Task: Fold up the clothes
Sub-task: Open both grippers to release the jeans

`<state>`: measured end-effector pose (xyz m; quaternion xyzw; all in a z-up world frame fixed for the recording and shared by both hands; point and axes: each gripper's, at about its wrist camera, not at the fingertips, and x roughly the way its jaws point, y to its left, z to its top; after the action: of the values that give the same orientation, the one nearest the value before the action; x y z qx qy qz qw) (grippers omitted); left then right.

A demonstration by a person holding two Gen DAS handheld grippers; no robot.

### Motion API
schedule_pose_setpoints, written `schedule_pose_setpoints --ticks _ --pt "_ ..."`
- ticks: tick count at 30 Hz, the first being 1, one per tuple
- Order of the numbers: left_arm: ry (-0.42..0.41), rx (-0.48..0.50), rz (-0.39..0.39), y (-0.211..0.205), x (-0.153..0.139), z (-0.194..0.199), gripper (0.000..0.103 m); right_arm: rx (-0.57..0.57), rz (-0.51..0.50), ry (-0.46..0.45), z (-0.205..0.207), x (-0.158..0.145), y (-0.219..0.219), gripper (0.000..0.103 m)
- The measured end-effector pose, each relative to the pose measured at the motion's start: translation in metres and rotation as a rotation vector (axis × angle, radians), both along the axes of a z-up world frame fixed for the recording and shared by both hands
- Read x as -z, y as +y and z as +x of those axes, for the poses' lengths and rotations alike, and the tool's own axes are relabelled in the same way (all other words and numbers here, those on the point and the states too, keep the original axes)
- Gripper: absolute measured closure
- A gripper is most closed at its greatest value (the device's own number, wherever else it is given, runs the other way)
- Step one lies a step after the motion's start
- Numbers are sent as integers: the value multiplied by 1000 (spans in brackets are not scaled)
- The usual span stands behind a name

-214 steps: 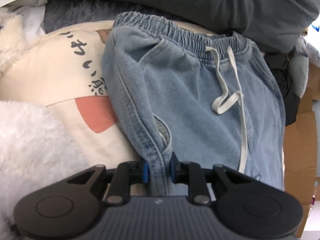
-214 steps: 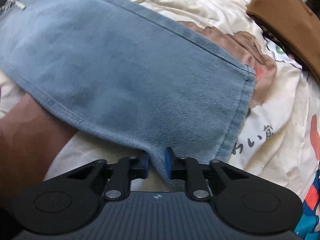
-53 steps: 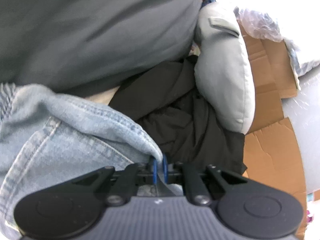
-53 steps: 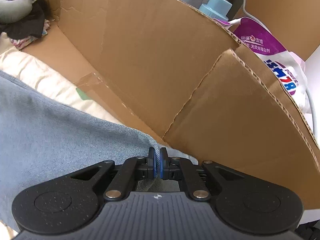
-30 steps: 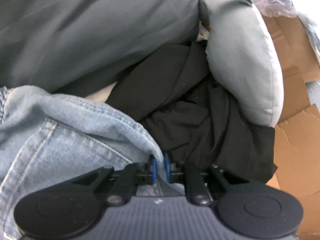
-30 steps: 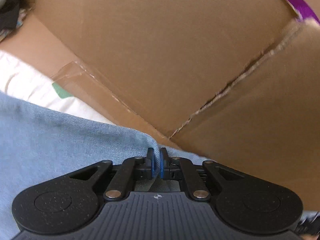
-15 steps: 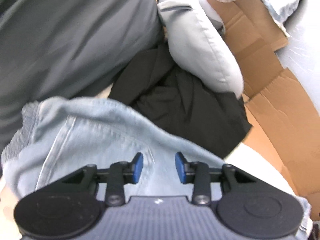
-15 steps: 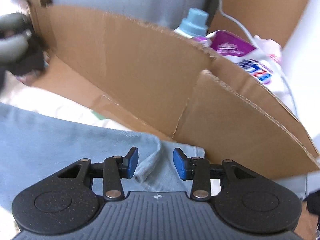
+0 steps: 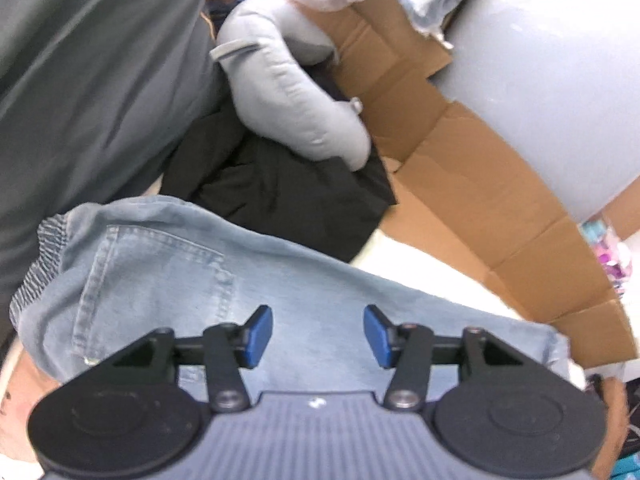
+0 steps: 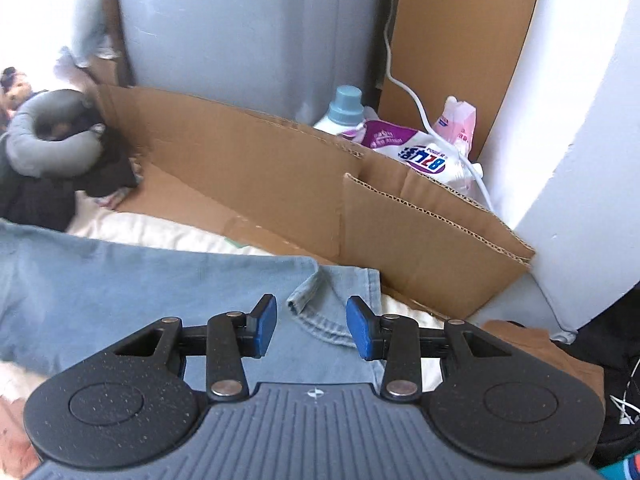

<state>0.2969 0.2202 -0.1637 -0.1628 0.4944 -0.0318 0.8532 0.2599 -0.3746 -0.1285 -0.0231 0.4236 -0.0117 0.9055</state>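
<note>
Cardboard panels (image 10: pixel 280 176) wall the far side of the bedding, with a grey neck pillow (image 9: pixel 288 96) on black clothing (image 9: pixel 280 196) at ten o'clock. Folded denim shorts (image 9: pixel 168 272) lie flat beneath both grippers. Left gripper (image 9: pixel 318 336) and right gripper (image 10: pixel 311 328) have just been opening; their jaws stand apart, holding nothing.

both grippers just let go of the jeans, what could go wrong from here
1. The hem corner of the jeans lies flipped up in front of the open right gripper; left so, the fold may set crooked.
2. The jeans' far edge lies against the black garment; the next grab by the open left gripper could catch both.
3. The cardboard stands close behind the hem and could snag a wide swing.
</note>
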Motion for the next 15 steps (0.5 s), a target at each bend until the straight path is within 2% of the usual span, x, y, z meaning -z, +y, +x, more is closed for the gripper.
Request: schedule_pose_setpoints --ticks 2,6,11,13,15 --pt "-6 39 -10 -8 -7 -4 47 -14 7 -9 -12 -6 0 57" --pt "8 99 24 -29 -14 -5 47 -50 -21 -16 -35 -5 2 57" --pt "17 193 -66 -50 -19 3 47 -8 60 -77 -50 -7 -4 57" --pt "34 191 -33 -62 -22 12 47 -27 47 -94 -50 -7 -4 57" --pt "47 162 -33 -70 -25 23 46 -21 45 -103 -49 -5 -6 57"
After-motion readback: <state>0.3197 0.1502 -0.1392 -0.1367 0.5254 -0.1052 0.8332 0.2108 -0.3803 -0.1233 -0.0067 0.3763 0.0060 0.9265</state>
